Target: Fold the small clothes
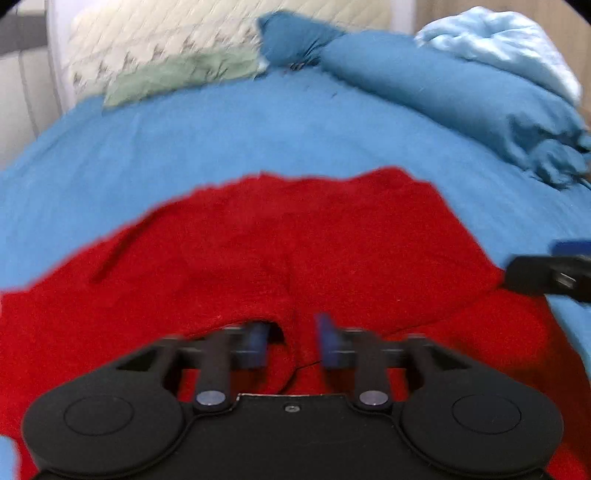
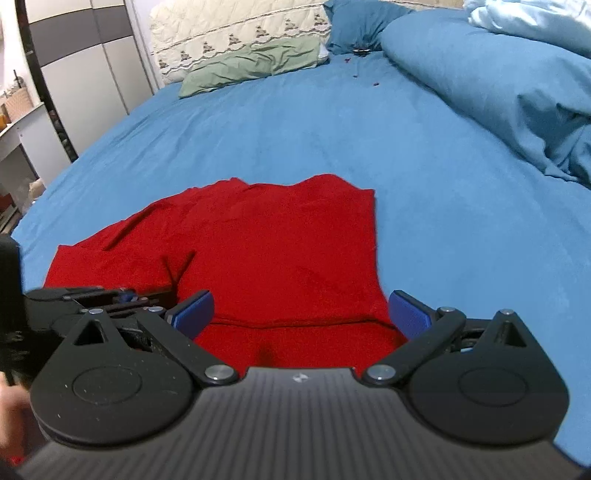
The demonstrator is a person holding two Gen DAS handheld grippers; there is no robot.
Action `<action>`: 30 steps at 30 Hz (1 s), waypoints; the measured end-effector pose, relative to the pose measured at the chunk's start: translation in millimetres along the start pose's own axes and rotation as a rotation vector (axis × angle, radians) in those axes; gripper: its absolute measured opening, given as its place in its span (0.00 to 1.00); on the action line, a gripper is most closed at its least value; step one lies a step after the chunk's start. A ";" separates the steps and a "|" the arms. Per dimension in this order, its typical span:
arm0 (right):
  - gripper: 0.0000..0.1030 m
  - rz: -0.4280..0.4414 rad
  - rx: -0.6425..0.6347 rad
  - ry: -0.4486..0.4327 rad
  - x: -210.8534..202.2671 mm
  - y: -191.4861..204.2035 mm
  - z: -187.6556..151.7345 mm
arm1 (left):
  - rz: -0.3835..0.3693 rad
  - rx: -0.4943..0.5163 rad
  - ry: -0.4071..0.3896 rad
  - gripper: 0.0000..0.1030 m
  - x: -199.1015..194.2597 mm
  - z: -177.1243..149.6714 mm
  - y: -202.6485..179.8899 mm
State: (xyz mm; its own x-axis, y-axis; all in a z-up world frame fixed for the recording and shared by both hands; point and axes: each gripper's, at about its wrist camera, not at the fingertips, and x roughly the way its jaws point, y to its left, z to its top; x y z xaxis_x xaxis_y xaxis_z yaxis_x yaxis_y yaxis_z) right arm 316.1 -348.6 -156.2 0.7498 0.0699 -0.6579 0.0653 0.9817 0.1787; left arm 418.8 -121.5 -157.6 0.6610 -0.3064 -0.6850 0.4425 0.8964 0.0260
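Right wrist view: a red fleecy garment (image 2: 266, 254) lies spread flat on the blue bed sheet (image 2: 443, 221), directly ahead of the right hand-held gripper (image 2: 301, 314) and reaching under it. That hand-held gripper's jaws stand wide apart, pads clear of the cloth, holding nothing. The left hand-held gripper (image 1: 291, 341) hovers over the garment's near fold; its jaws are partly open with red cloth between the blurred blue pads (image 1: 255, 341), no grip evident. Beyond both hand-held grippers: a pale green pillow (image 2: 255, 66), a cream quilted pillow (image 2: 236, 29), and a bunched blue duvet (image 2: 498, 81) far right.
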 end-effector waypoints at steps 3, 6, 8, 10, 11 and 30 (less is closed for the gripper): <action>1.00 0.032 -0.021 -0.021 -3.3 7.8 4.6 | 0.027 0.037 -0.083 0.72 -40.1 -14.0 21.0; 1.00 0.078 -0.077 -0.029 -2.7 23.4 8.9 | 0.085 -0.001 -0.084 0.72 -60.3 -29.5 57.7; 1.00 0.104 -0.149 -0.016 1.7 43.9 6.5 | 0.133 -0.007 -0.073 0.72 -65.3 -41.5 75.0; 1.00 0.125 -0.245 0.006 10.5 69.7 1.5 | 0.178 -0.023 -0.042 0.72 -63.3 -53.5 91.8; 1.00 0.126 -0.292 0.014 16.1 83.0 -0.9 | 0.189 -0.039 -0.024 0.72 -61.0 -59.4 100.3; 0.26 -0.068 -0.362 -0.080 84.0 139.8 -0.7 | 0.231 -0.183 0.031 0.72 -51.6 -110.3 161.1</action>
State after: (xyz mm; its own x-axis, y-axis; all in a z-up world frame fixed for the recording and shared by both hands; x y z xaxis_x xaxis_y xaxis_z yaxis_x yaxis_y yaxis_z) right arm 387.8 -205.4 -186.9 0.8020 0.0020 -0.5974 -0.1089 0.9837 -0.1429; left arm 389.1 74.1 -198.4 0.7114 -0.0805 -0.6981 0.1643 0.9849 0.0539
